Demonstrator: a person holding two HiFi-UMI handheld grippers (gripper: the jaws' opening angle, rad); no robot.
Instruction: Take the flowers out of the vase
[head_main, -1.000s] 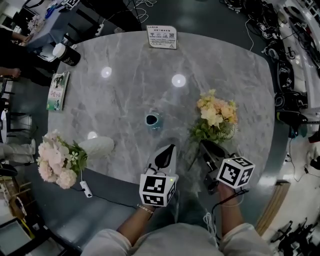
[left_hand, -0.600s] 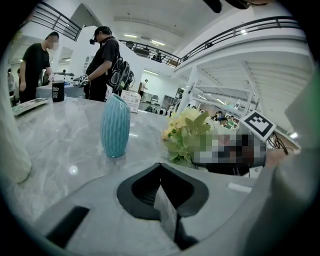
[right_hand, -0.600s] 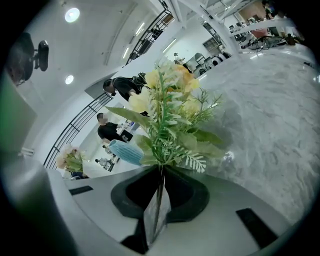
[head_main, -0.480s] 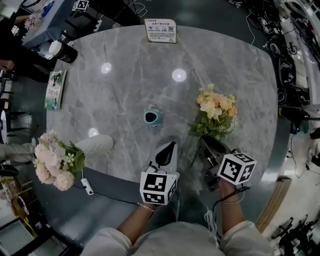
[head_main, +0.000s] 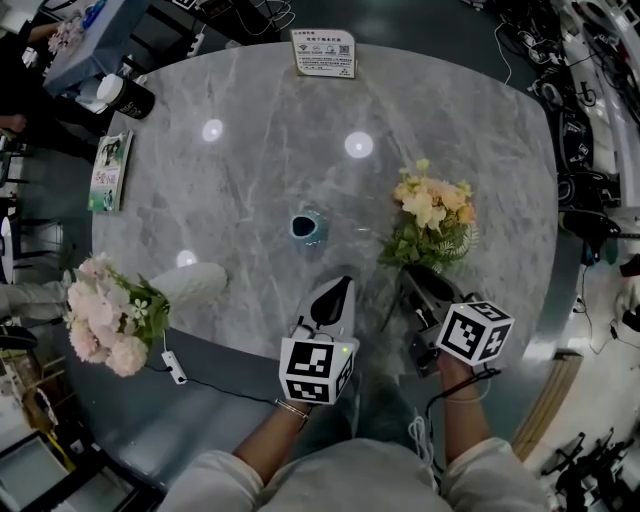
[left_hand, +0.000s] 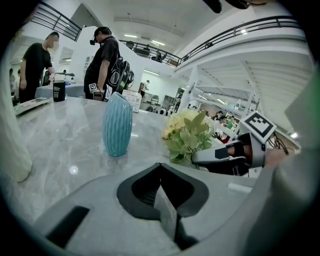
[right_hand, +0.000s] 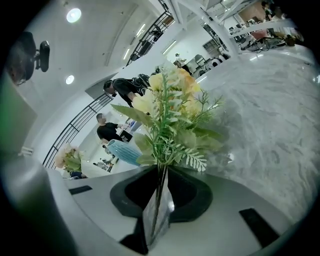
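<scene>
The yellow flowers (head_main: 432, 222) are already out, just right of the blue vase (head_main: 308, 228) on the counter (head_main: 250, 120), their stems pinched in the right hand-held gripper (head_main: 412, 280). Only setting them down seems left. The left hand-held gripper (head_main: 343, 290), on the person's side of the vase, is closed and empty. Nothing has shifted since a second ago.

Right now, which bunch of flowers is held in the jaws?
The yellow-orange bunch, its stems pinched by the right gripper; the pink bunch lies far off to the left, in no jaws.
</scene>
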